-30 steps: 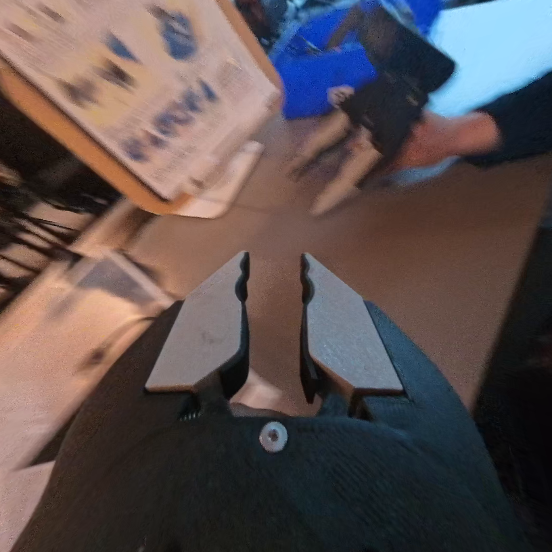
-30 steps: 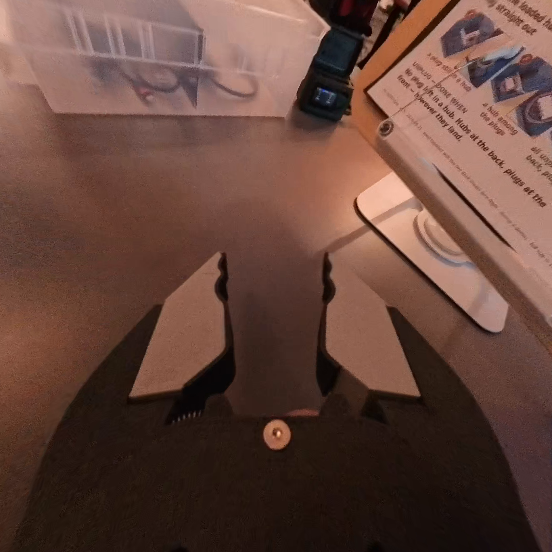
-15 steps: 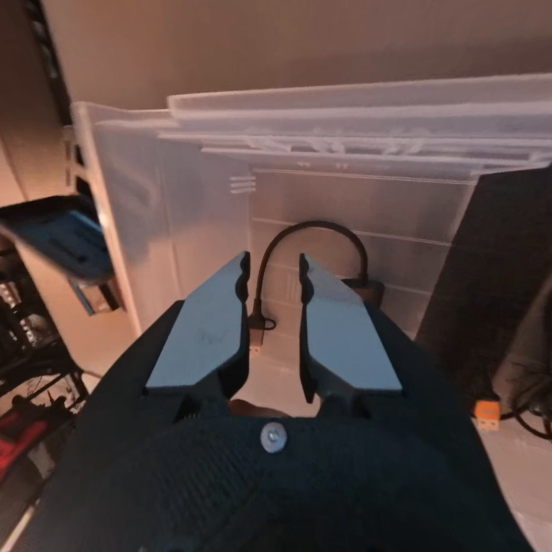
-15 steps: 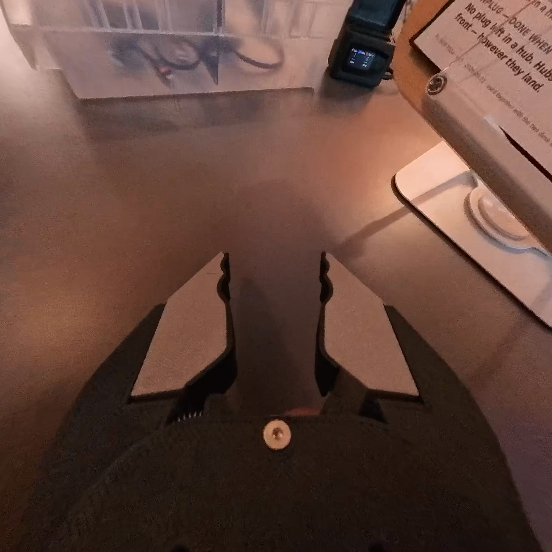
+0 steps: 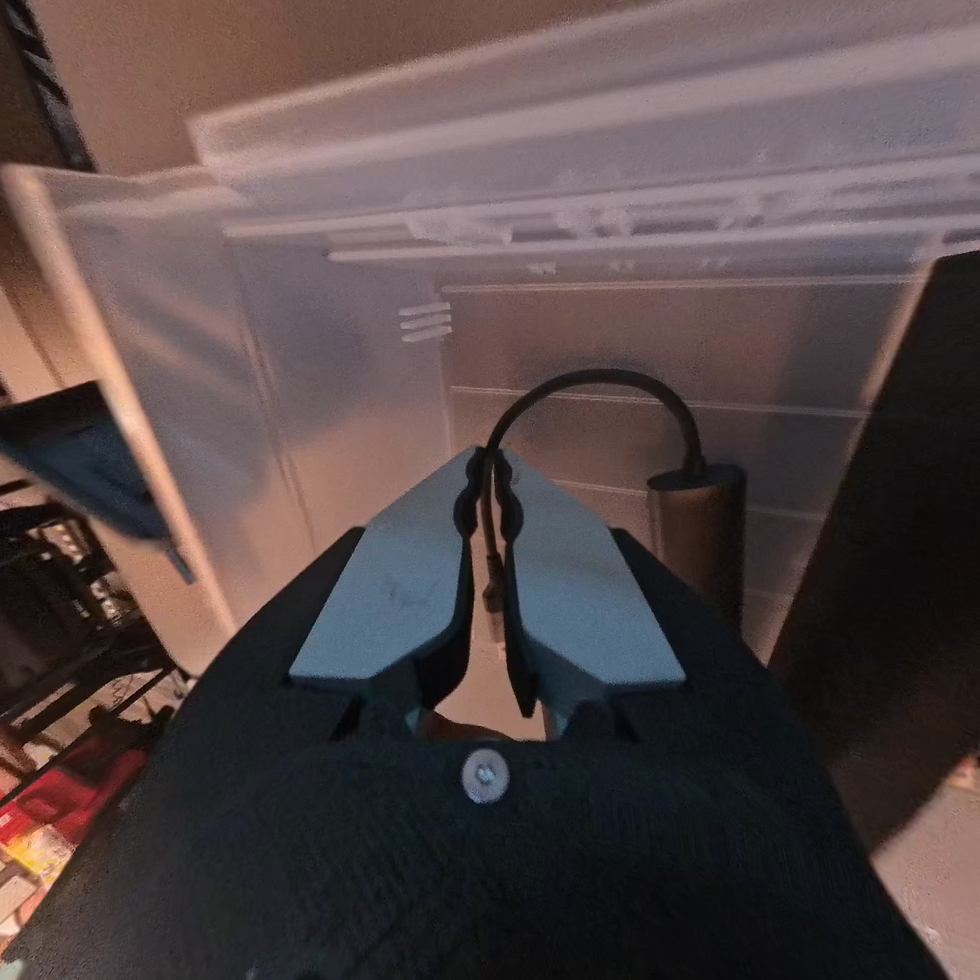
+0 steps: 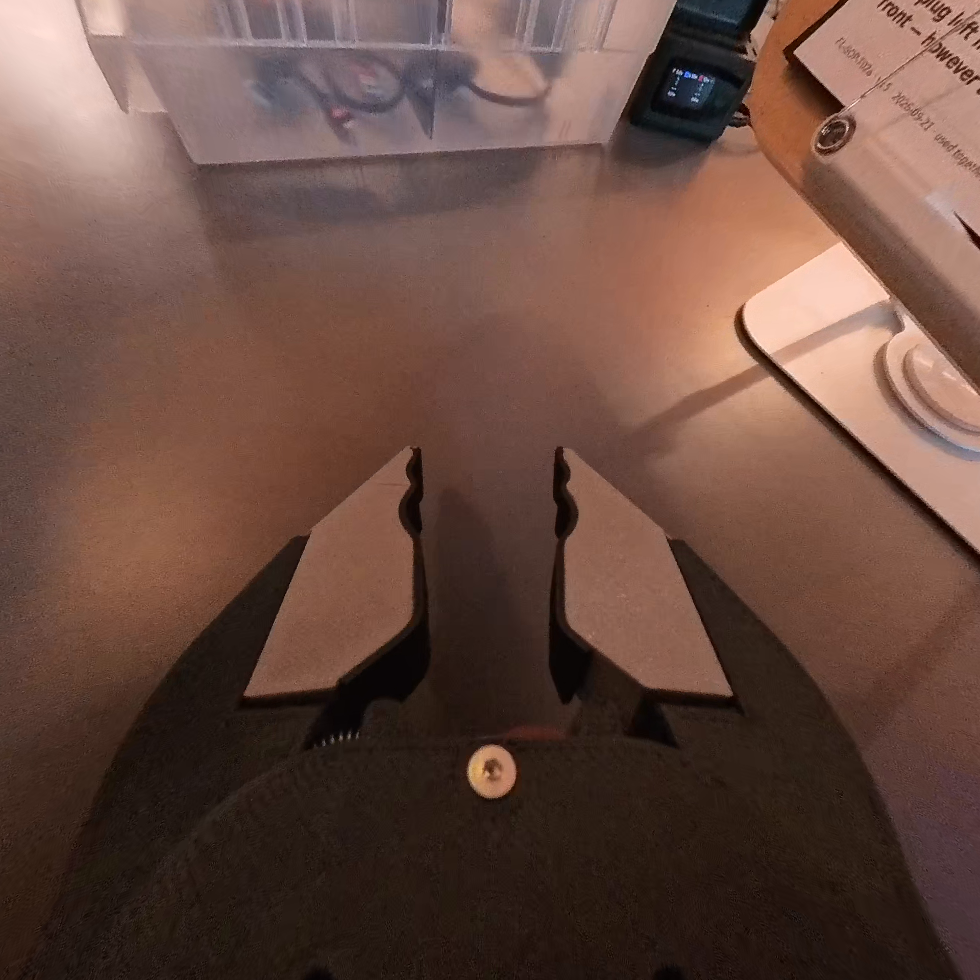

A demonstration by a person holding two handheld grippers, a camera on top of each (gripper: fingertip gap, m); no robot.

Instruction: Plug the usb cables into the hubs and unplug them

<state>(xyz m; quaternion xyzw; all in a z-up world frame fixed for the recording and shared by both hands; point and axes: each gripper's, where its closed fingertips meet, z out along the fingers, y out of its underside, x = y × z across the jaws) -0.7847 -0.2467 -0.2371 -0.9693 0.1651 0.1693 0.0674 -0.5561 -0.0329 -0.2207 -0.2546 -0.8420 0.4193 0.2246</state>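
Grip: your left claw (image 5: 487, 466) is clenched on the black USB hub cable (image 5: 588, 379), pinching the cord itself just above its plug (image 5: 493, 599), which hangs down between the pads.
Hub: the dark hub body (image 5: 700, 525) sits to the right inside the translucent plastic bin (image 5: 329, 339), joined to your grip by a short arched cord.
Right claw: your right claw (image 6: 488, 477) is released, holding nothing, low over the bare worktop (image 6: 318, 318) near the bin.
Risk: lifting by the cord may let it slip through the pads or swing the hub into the bin wall.
Risk: a dangling plug will be hard to aim.
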